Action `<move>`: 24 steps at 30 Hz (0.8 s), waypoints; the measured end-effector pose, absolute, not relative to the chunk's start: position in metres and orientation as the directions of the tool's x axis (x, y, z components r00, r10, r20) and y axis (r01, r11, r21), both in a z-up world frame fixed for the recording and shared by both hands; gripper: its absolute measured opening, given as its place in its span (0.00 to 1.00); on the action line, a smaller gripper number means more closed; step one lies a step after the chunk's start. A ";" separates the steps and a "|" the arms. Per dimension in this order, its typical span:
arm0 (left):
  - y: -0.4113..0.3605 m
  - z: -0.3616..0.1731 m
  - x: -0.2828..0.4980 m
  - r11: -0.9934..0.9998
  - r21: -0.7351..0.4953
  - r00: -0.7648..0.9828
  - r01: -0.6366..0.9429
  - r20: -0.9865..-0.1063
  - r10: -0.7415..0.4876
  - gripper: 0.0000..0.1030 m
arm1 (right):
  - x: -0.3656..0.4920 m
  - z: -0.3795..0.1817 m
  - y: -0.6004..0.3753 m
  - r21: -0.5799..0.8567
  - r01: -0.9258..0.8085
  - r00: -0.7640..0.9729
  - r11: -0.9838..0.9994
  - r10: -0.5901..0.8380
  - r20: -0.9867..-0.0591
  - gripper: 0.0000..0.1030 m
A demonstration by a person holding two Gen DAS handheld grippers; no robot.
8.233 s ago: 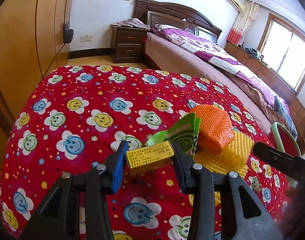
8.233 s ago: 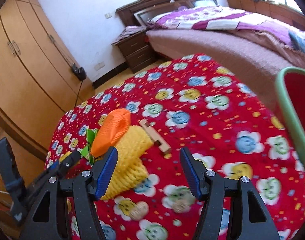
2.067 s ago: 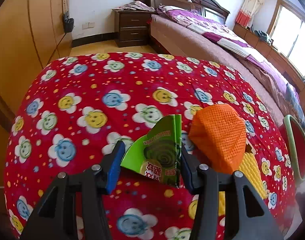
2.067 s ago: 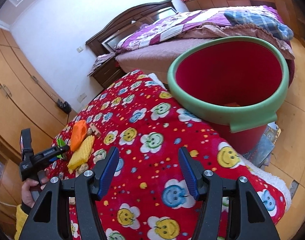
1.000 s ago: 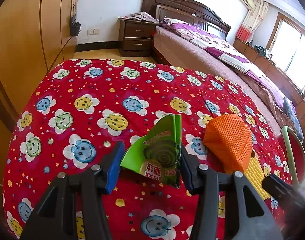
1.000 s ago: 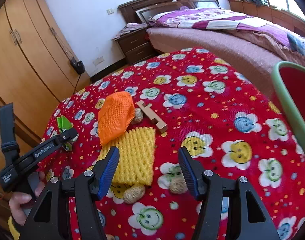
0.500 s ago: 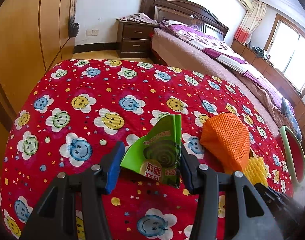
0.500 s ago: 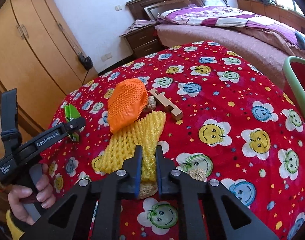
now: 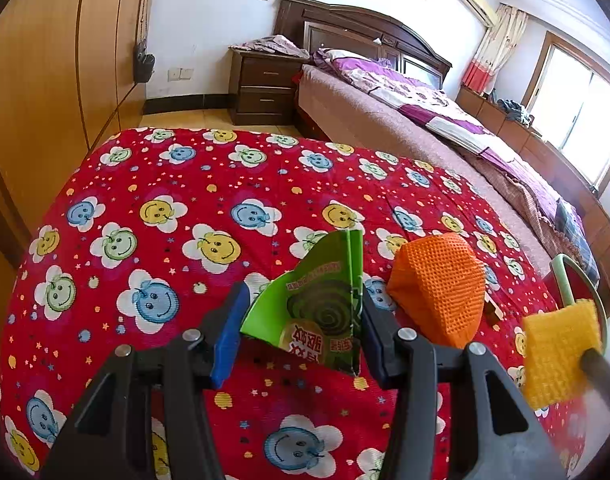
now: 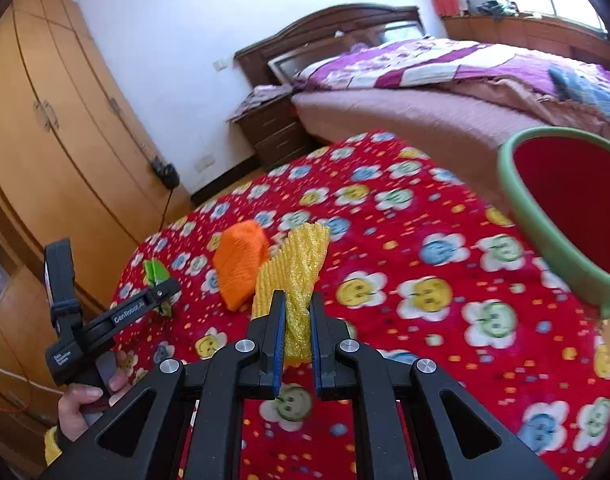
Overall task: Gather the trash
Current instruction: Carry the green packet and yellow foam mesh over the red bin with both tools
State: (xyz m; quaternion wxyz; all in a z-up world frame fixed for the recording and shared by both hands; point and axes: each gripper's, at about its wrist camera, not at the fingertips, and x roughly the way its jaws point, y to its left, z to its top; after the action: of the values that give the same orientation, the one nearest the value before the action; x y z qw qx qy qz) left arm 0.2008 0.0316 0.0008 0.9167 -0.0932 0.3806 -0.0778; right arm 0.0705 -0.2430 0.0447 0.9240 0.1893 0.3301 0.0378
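Bedroom, wooden wardrobe (image 10: 45,152) on one side, bed (image 9: 445,128) with purple bedding at the back; work surface is a table under a red smiley-flower blanket (image 9: 177,208).

Left gripper (image 9: 301,332) – fingers partly closed, clamped on a green wrapper (image 9: 321,304). Wrapper sits between the two blue pads, its near edges touching both, most of it sticking out past the fingertips. Torn, folded card pack, spiral print, round gold label with red characters near the bottom edge.

Right gripper (image 10: 295,332) – fingers nearly together, pinching a yellow foam net (image 10: 295,276). Net's lower end is squeezed between the pads; the rest fans out beyond the tips, lifted off the blanket. Ribbed mesh, bright yellow, crumpled where pinched. In the left wrist view the same net shows at the far right, off the surface.

Orange foam net (image 9: 437,292) lies on the blanket just right of the left fingers, and left of and beyond the right fingertips; bulged, fine mesh.

Red bin with green rim (image 10: 537,236) stands off the table edge, ahead and right of the right fingers.
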 end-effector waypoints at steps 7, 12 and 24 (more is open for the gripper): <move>0.024 0.005 0.195 0.973 -0.213 0.711 0.086 -0.671 -0.210 0.51 | 0.046 0.057 -0.276 0.365 0.125 0.814 0.923 0.115 -0.569 0.10; 0.008 0.016 0.187 0.976 -0.179 0.723 0.121 -0.658 -0.211 0.51 | 0.030 0.064 -0.306 0.365 0.188 0.830 0.912 0.051 -0.555 0.10; -0.046 0.053 0.164 0.931 -0.220 0.683 0.290 -0.634 -0.362 0.51 | -0.004 0.072 -0.374 0.412 0.319 0.863 0.854 -0.082 -0.499 0.10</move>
State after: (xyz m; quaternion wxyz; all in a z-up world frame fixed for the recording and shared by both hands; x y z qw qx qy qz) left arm 0.1638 -0.0464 0.0530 0.9159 -0.0509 0.3563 -0.1780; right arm -0.0043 -0.3743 0.0724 0.9327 0.2482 0.2388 -0.1072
